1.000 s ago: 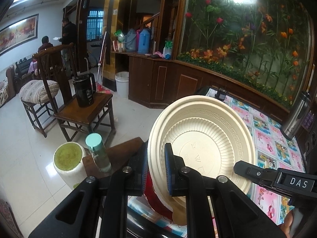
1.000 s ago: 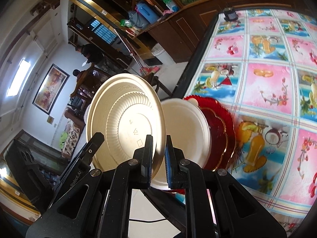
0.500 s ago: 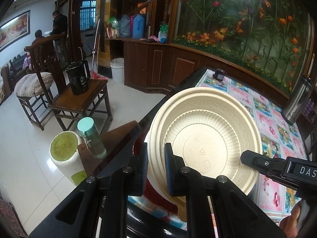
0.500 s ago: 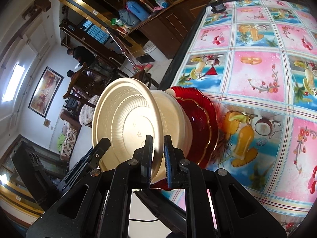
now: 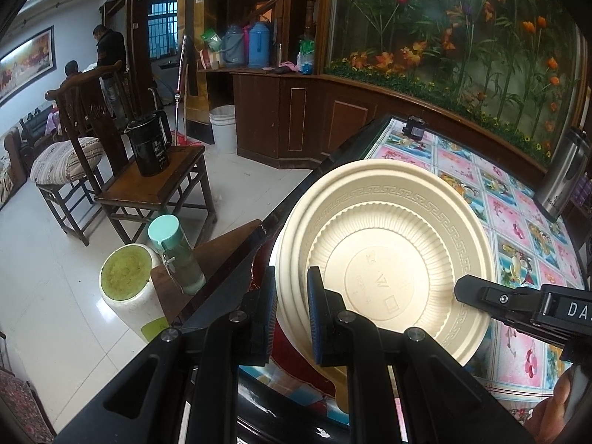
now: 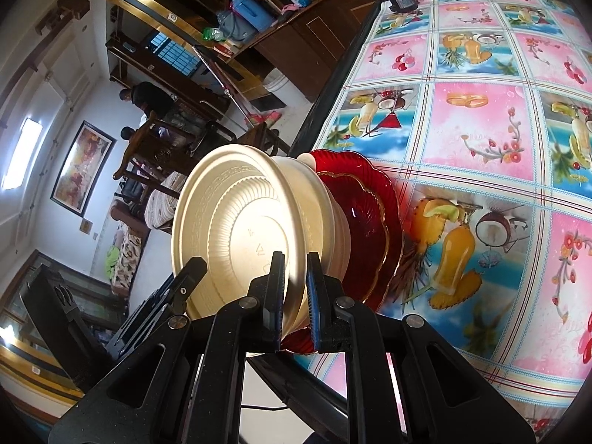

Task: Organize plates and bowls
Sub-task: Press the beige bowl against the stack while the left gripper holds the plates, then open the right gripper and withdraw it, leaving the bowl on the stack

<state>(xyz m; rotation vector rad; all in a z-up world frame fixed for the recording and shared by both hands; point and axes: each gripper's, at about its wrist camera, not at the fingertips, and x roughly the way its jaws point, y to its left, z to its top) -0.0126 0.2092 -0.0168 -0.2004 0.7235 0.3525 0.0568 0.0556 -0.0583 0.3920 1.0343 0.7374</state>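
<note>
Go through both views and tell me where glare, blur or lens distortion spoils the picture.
Left wrist view: glare whitens the floor tiles; the cabinet edge bows from the fisheye; the cream plate is sharp. Right wrist view: a bright patch washes out the plate's face; the tablecloth grid curves; the red plates glint.
</note>
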